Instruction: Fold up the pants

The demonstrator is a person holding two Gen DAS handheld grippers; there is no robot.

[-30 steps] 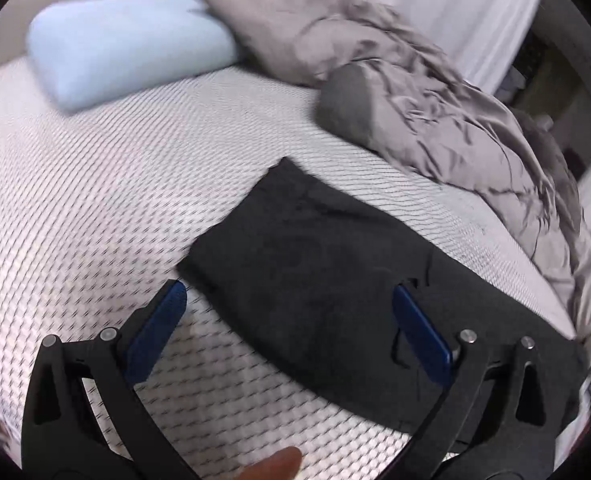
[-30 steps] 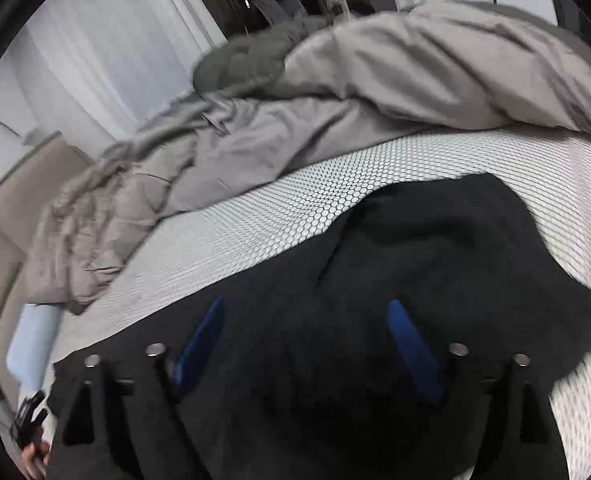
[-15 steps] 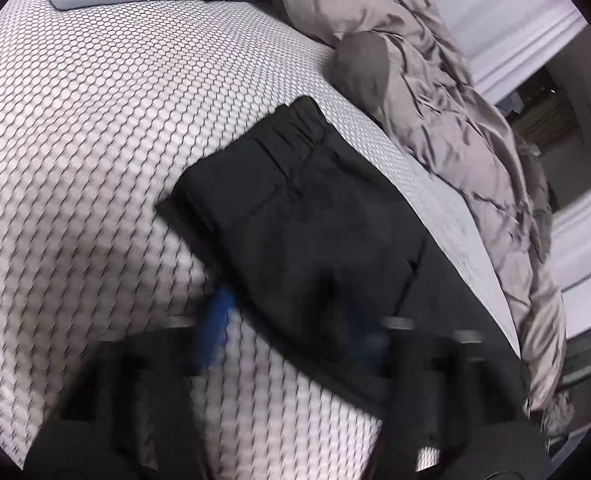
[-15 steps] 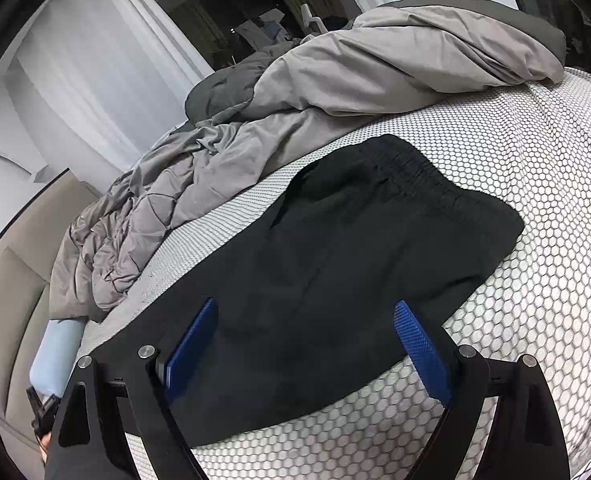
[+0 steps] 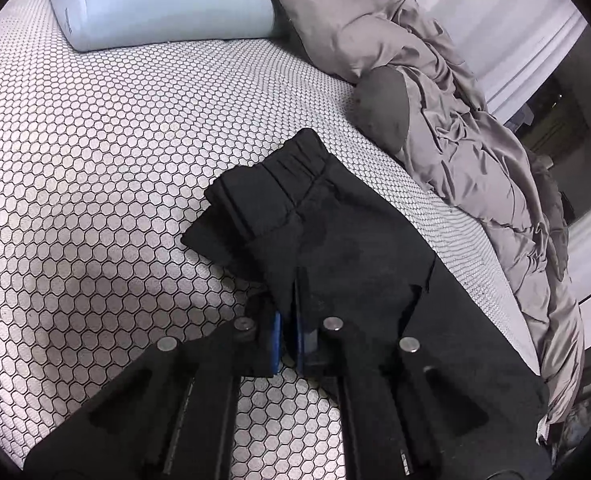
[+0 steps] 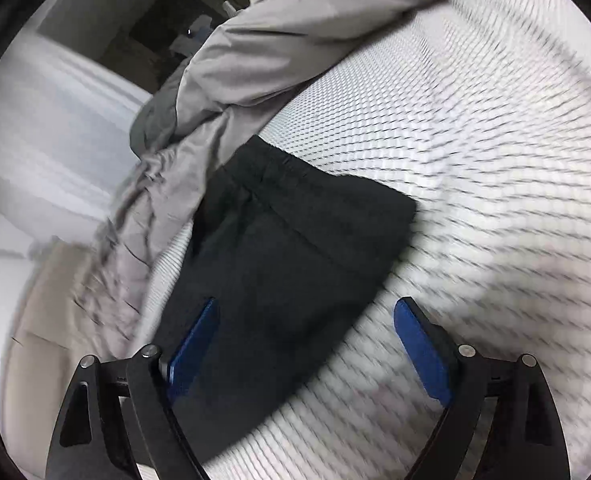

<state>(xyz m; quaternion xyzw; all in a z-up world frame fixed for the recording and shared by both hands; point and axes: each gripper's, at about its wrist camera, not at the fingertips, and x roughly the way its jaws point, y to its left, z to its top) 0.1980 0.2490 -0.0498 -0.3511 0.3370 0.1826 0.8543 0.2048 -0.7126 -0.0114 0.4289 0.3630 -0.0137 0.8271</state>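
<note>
Your left gripper [image 5: 288,330] has just clamped its 2 blue pads on the near edge of the black pants [image 5: 335,248], which lie folded across the honeycomb-patterned mattress [image 5: 95,160] at frame centre. Your right gripper [image 6: 307,344] has its jaws wide, just closing slightly, straddling the pants' edge at lower centre without pressing it.

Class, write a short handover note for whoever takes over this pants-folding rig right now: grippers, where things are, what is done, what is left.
Left gripper: shut on the near edge of the pants, jaws just closed.
Right gripper: open, jaws just narrowing, over the pants' edge, no grip yet.
Pants: black, on the mattress, waistband toward the duvet; pillow behind.
Done: pants laid flat, apparently doubled lengthwise.
Left: likely grip with the right, then fold over.
</note>
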